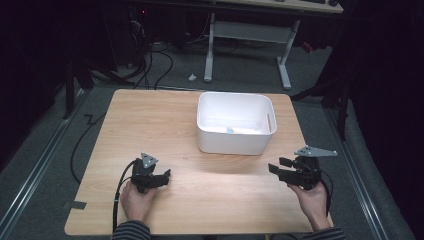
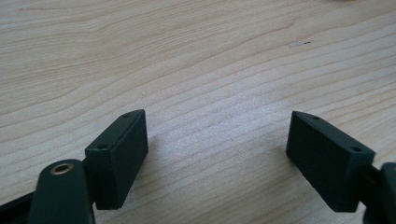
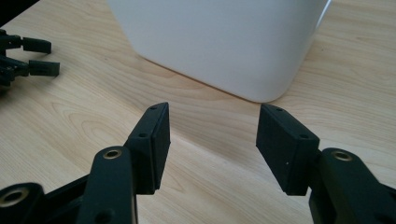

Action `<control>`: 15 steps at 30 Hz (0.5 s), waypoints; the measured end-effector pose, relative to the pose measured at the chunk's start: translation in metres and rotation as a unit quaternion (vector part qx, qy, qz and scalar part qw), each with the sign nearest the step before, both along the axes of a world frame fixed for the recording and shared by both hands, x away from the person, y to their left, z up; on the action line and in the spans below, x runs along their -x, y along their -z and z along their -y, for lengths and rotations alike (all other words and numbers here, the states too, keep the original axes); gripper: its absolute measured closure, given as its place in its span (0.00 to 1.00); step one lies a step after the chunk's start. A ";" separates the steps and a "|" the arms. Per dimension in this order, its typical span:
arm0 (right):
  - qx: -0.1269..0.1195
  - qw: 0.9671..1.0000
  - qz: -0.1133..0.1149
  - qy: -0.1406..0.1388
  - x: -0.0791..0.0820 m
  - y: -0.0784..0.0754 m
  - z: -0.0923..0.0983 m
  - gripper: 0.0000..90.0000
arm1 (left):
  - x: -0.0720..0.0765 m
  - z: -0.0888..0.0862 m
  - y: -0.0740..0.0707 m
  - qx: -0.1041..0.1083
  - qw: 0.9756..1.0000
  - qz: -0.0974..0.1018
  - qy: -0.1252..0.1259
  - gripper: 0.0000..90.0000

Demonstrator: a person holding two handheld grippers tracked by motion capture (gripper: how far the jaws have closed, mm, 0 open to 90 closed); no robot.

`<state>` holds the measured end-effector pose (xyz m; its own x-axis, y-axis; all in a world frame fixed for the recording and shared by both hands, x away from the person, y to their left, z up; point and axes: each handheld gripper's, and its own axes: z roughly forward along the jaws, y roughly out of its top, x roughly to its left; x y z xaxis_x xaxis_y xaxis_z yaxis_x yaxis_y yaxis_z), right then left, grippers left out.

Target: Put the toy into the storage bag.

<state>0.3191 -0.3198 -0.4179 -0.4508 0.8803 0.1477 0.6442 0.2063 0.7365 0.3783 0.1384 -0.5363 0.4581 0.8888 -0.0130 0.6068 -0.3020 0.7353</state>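
nearest the person, both hands rest low on the wooden table (image 1: 190,190), striped sleeves just showing at the bottom edge. the left hand (image 1: 135,200) holds the left gripper (image 1: 162,176) near the front left part of the tabletop, its jaws spread wide with nothing between them; in the left gripper view the left gripper (image 2: 217,154) hangs just over bare wood grain. the right hand (image 1: 310,200) holds the right gripper (image 1: 280,166) near the front right edge, a grey three-cornered plate on top, its jaws also parted and empty, pointing leftward across the table. in the right gripper view the right gripper (image 3: 212,144) looks toward the rounded corner of a white plastic bin (image 3: 224,42), which stands near but apart from it. farther back, the white plastic bin (image 1: 235,142) sits upright on the table's centre-right, with something pale with a bit of blue lying on its floor, too small to identify. beyond the table, on grey carpet, stand a desk's white legs (image 1: 285,65) and loose black cables (image 1: 160,60).
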 end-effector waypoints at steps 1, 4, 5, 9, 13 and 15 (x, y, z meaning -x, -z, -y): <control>0.000 1.000 0.000 0.000 0.000 0.000 0.000 0.50 | 0.000 0.000 0.000 0.000 1.000 0.000 0.000 0.23; 0.002 1.000 -0.005 -0.004 -0.003 0.007 -0.006 0.50 | 0.000 0.000 0.000 0.000 1.000 0.000 0.000 0.23; 0.000 1.000 -0.007 -0.005 -0.003 0.008 -0.007 0.50 | 0.000 0.000 0.000 0.000 1.000 0.000 0.000 0.23; -0.001 1.000 -0.011 -0.007 -0.005 0.015 -0.012 0.50 | 0.000 0.000 0.000 0.000 1.000 0.000 0.000 0.23; -0.003 1.000 -0.016 -0.009 -0.009 0.024 -0.016 0.50 | 0.000 0.000 0.000 0.000 1.000 0.000 0.000 0.23; -0.005 1.000 -0.022 -0.009 -0.010 0.027 -0.017 0.50 | 0.000 0.000 0.000 0.000 1.000 0.000 0.000 0.23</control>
<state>0.3287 -0.3024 -0.4448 -0.4589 0.8709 0.1758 0.6721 0.2108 0.7099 0.3784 0.1384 -0.5363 0.4582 0.8888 -0.0129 0.6067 -0.3021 0.7353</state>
